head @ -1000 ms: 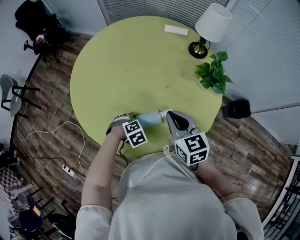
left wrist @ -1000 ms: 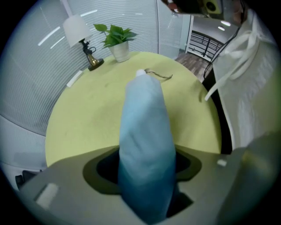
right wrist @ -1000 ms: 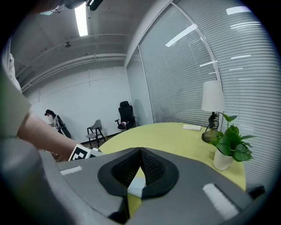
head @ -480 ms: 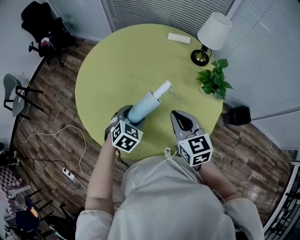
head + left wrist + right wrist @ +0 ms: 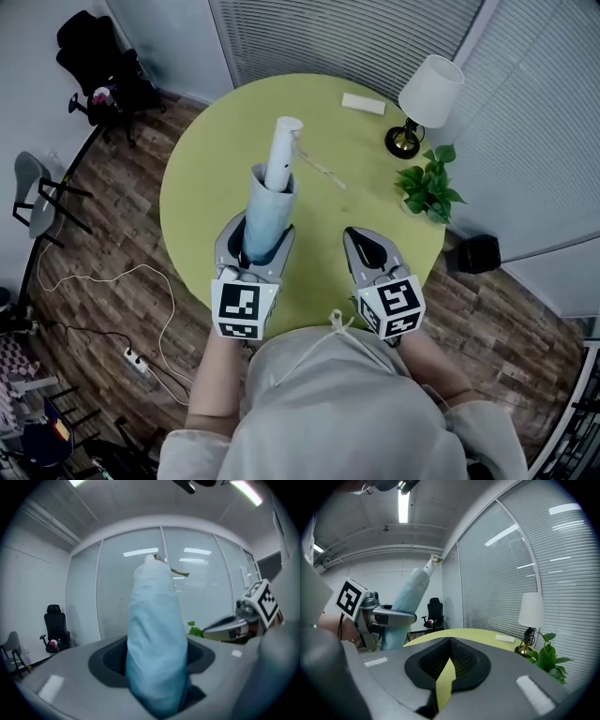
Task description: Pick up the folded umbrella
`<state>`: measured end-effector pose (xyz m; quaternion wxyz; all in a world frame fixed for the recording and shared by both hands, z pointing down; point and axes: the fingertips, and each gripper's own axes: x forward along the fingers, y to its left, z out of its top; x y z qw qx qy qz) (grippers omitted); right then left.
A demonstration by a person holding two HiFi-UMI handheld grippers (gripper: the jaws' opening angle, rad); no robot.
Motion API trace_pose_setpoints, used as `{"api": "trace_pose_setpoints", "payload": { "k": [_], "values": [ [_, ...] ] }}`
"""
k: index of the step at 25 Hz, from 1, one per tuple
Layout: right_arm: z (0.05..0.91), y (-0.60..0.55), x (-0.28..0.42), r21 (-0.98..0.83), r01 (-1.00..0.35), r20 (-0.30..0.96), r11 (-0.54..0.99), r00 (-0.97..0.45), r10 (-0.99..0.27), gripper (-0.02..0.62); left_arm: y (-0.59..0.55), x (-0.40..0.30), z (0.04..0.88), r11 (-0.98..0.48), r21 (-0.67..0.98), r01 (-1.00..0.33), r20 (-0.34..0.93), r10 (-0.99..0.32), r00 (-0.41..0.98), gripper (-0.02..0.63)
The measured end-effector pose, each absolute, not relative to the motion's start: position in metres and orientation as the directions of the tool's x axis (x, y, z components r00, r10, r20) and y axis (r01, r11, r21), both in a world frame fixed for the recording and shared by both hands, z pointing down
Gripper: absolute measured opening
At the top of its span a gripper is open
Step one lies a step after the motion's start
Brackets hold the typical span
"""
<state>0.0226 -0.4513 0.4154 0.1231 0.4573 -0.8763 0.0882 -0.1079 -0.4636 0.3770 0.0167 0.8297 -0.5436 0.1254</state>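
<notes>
The folded umbrella (image 5: 267, 202), in a pale blue sleeve with a white handle end, is clamped between the jaws of the left gripper (image 5: 258, 230) and is held off the round yellow-green table (image 5: 206, 178). In the head view the handle end is directed away from the person, over the middle of the tabletop, and a thin cord is seen trailing from it. In the left gripper view the sleeve (image 5: 154, 634) fills the space between the jaws of that gripper (image 5: 157, 667), with both pads pressed against the fabric. In the right gripper view the umbrella (image 5: 410, 602) is seen tilted, its handle end uppermost. The right gripper (image 5: 361, 239) is held beside the left one, near the table's near edge; its jaws (image 5: 447, 667) are brought together to a narrow slit, and nothing is held between them. On the far right part of the table a lamp (image 5: 429, 89) with a white shade and a potted plant (image 5: 429, 183) are placed close to each other, with a small flat white object (image 5: 364, 103) just left of the lamp. A black office chair (image 5: 103, 75) stands on the wooden floor beyond the table.
</notes>
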Motion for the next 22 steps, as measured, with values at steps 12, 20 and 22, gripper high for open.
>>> {"api": "trace_pose_setpoints", "payload": {
  "k": [12,20,22],
  "values": [
    [0.393,-0.464,0.016,-0.023,-0.818,0.194,0.575,-0.568,-0.8,-0.002,-0.455,-0.143,0.355,-0.228,-0.018,-0.973,0.005,-0.974,0.228,0.301],
    [0.392,-0.463,0.008,-0.067,-0.805,0.195,0.59,-0.59,-0.783,-0.002,-0.454,-0.147,0.352,-0.224,-0.011,-0.974,-0.007,-0.975,0.224,0.301],
    [0.393,-0.463,0.009,-0.058,-0.809,0.198,0.585,-0.584,-0.787,-0.002,-0.453,-0.146,0.352,-0.225,-0.015,-0.974,-0.008,-0.974,0.226,0.301]
  ]
}}
